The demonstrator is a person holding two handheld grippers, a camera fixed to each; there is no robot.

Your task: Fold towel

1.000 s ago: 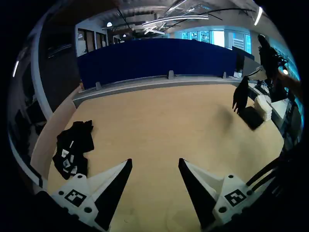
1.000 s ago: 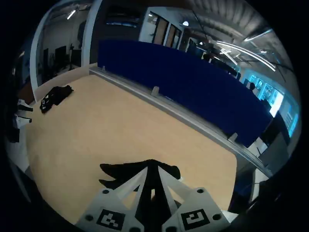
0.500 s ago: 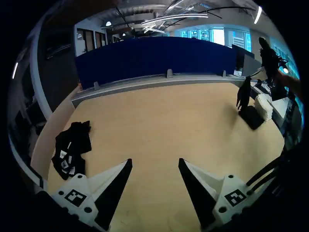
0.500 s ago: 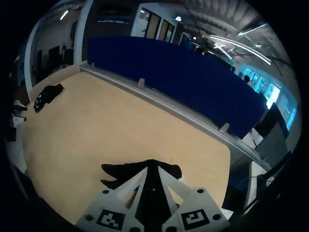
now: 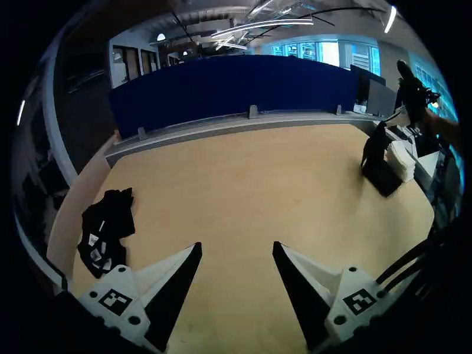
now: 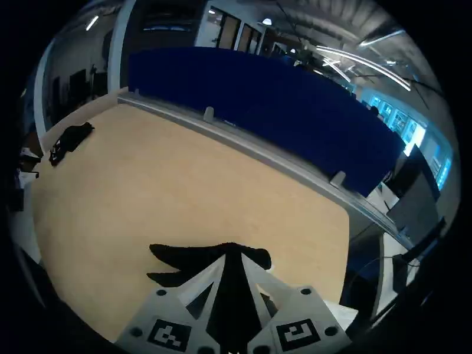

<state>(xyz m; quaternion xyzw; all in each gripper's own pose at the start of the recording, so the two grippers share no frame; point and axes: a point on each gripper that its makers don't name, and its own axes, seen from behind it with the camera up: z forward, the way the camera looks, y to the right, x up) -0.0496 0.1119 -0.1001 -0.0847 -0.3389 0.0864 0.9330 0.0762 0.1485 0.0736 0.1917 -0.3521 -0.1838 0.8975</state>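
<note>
Holding black towel (image 6: 189, 256) pinched in the right gripper's (image 6: 235, 251) closed jaws over the bench's (image 5: 248, 177) far right. Hovering left gripper (image 5: 236, 246) with jaws spread wide, empty. Probably placing next, calling for gentle lowering onto the nearby folded stack (image 5: 383, 178).

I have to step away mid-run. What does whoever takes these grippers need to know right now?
Left gripper: open, empty, over the bare wooden table.
Right gripper: shut on a black towel, hanging it at the table's right end above a dark stack, beside white folded towels.
Black crumpled pile: lies at the table's left edge.
Done: one towel picked up; its fold state can't be told.
Left: set it down, then fold the pile.
</note>
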